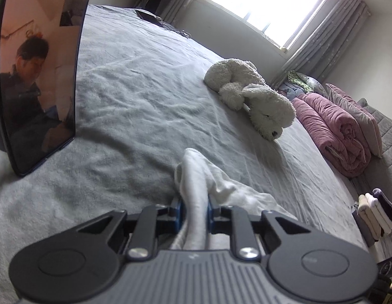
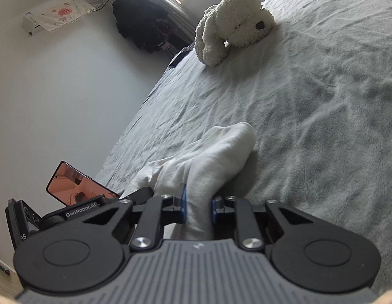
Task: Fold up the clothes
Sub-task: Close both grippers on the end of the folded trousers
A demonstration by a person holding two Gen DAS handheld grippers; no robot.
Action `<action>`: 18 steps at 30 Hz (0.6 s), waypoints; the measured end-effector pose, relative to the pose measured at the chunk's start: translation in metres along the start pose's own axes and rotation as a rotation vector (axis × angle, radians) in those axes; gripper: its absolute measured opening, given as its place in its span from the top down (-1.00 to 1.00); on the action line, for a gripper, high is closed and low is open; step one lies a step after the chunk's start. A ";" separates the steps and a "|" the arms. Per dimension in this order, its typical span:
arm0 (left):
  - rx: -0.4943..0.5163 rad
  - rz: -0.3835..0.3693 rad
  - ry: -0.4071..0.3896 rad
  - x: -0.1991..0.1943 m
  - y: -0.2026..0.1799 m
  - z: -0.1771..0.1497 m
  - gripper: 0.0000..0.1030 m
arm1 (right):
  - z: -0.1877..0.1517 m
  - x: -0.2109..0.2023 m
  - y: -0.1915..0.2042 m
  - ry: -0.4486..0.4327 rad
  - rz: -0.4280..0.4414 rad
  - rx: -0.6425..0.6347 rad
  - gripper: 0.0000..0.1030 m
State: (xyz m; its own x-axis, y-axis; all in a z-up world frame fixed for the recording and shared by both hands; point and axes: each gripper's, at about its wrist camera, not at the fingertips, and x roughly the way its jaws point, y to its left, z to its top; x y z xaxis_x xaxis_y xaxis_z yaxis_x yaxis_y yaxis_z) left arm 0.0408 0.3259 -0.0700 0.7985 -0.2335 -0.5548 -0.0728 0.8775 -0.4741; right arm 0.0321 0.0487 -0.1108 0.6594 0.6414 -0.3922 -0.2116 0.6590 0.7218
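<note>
**On the grey bed: both tongs clamped on one white garment, fold barely begun**

Low over the grey bed [image 1: 135, 96], the left tongs [image 1: 194, 209] are clenched on a bunched band of the white garment [image 1: 196, 177], which runs forward between the blue pads and flops onto the cover just ahead. From the right wrist view the right tongs [image 2: 198, 206] grip what looks like the same white garment [image 2: 216, 152]; its free end lies rounded and limp on the bed [image 2: 309, 101], though whether it is a sock or a small towel is hard to tell through the fisheye.

As a judgement, the task is at an early stage: the cloth is gathered and rumpled, not laid flat, and no clean crease shows. Flattening, folding and setting it aside remain.

A small stack of folded pieces [image 1: 375, 210] sits at the bed's far edge, suggesting other items are done. A plush dog [image 1: 251, 96] lies well apart from the work, and a phone [image 1: 36, 76] stands near the left tongs.
</note>
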 end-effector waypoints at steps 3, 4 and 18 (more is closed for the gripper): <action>-0.015 -0.005 -0.006 -0.003 -0.008 0.000 0.68 | 0.002 -0.009 0.004 -0.020 0.000 -0.017 0.64; -0.026 -0.011 -0.007 -0.005 -0.010 0.000 0.68 | 0.003 -0.013 0.005 -0.027 0.000 -0.021 0.65; -0.093 -0.145 0.102 0.010 -0.071 -0.010 0.69 | 0.055 -0.069 -0.005 -0.085 -0.062 -0.139 0.66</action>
State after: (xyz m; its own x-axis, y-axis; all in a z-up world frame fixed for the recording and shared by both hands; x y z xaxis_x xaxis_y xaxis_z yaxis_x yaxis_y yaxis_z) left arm 0.0480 0.2574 -0.0487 0.7406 -0.4000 -0.5399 -0.0198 0.7902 -0.6126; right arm 0.0272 -0.0207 -0.0565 0.7316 0.5662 -0.3798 -0.2622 0.7479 0.6099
